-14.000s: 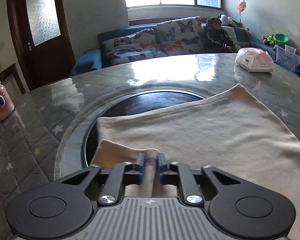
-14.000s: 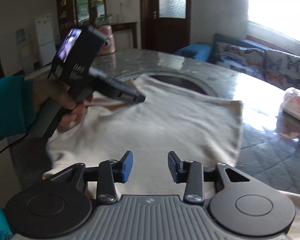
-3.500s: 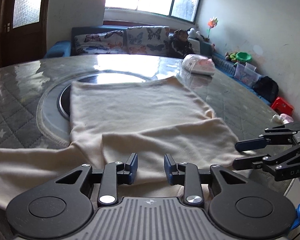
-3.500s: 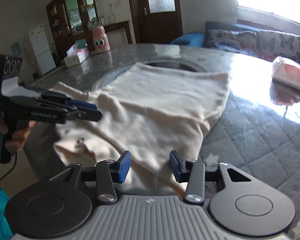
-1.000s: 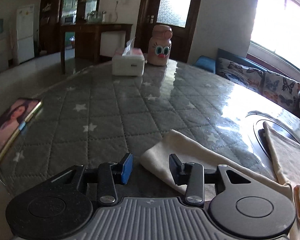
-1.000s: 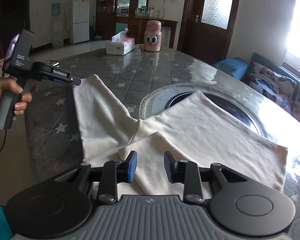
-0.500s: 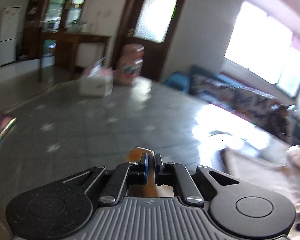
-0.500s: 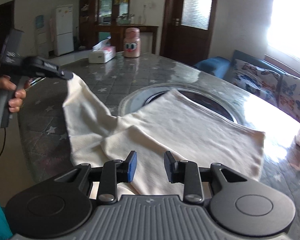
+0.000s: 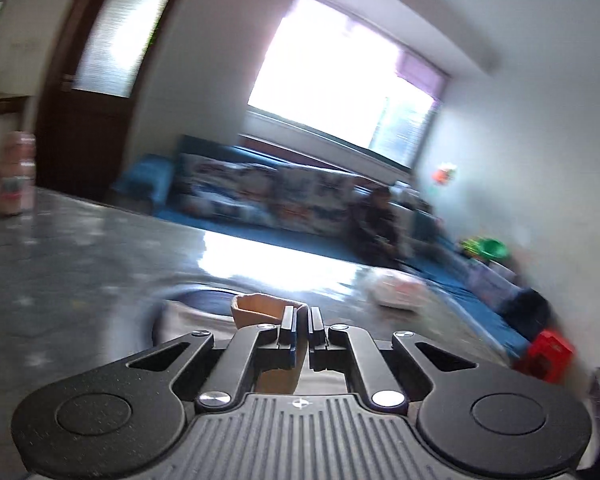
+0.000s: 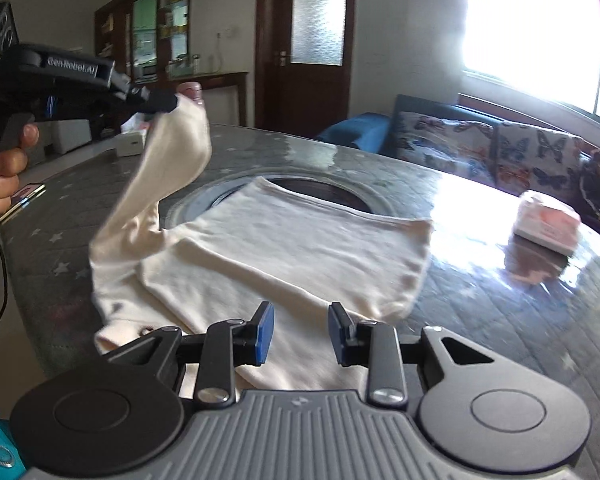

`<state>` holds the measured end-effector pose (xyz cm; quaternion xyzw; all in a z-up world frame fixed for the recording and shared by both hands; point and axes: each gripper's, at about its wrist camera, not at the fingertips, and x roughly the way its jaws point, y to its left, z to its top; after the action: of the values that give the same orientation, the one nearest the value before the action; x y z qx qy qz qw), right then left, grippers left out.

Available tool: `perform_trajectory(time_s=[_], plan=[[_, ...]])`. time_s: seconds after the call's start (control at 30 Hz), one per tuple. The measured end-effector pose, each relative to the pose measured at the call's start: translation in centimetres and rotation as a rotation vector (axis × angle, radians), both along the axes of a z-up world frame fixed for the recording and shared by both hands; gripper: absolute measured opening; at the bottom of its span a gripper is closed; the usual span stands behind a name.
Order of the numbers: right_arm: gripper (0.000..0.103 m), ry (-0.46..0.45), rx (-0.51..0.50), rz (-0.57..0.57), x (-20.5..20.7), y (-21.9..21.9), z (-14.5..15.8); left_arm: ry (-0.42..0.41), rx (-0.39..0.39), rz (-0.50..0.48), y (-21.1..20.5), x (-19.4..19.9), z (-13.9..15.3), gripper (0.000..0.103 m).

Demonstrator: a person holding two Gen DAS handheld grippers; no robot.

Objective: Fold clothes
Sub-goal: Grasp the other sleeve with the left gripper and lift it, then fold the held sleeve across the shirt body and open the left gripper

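A cream long-sleeved top [image 10: 284,248] lies spread on a round grey star-quilted table [image 10: 500,300], its body partly over the dark circular inset at the centre. At left, the left gripper [image 10: 172,101], held in a hand [image 10: 4,168], is clamped tight on the end of one sleeve [image 10: 172,152] and holds it in the air above the table's left side, the fabric trailing down to the garment. In the near foreground the right gripper [image 10: 300,334] hangs over the top's near edge, its blue-padded jaws moderately apart with nothing between them. A tissue pack [image 10: 548,222] sits on the far right of the table
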<state>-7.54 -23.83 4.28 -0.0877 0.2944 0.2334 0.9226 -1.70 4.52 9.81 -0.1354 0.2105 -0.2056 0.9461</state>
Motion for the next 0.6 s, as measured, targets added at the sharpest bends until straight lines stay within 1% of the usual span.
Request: perform_trajectory(time_s=[0.1, 0.2, 0.27, 0.37, 0.47, 0.5, 0.53, 0.6], plan=[[0.03, 0.012, 0.01, -0.028, -0.2, -1.1, -0.5, 0.003, 0.011, -0.101, -3.5, 0.1, -0.3, 0.006], [0.03, 0.025, 0.021, -0.056, -0.5, -2.1, -1.1, 0.029, 0.026, -0.188, -6.4, -0.1, -1.5, 0.006], [0.03, 0.035, 0.029, -0.072, -0.6, -2.8, -1.5, 0.051, 0.046, -0.234, -7.6, -0.1, -2.7, 0.006], [0.03, 0.043, 0.032, -0.089, -0.6, -3.3, -1.8, 0.122, 0.056, -0.28, -8.8, -0.1, -4.7, 0.007], [0.03, 0.045, 0.03, -0.098, -0.5, -3.5, -1.9, 0.168, 0.058, -0.329, -9.0, 0.0, -6.2, 0.01], [0.03, 0.044, 0.03, -0.1, -0.4, -3.5, -1.8, 0.174, 0.064, -0.339, -8.9, -0.2, -6.3, 0.013], [0.03, 0.042, 0.03, -0.1, -0.3, -3.4, -1.7, 0.177, 0.07, -0.346, -8.8, -0.4, -6.5, 0.018], [0.03, 0.037, 0.03, -0.096, -0.1, -3.3, -1.4, 0.175, 0.082, -0.349, -8.0, -0.8, -6.5, 0.023]])
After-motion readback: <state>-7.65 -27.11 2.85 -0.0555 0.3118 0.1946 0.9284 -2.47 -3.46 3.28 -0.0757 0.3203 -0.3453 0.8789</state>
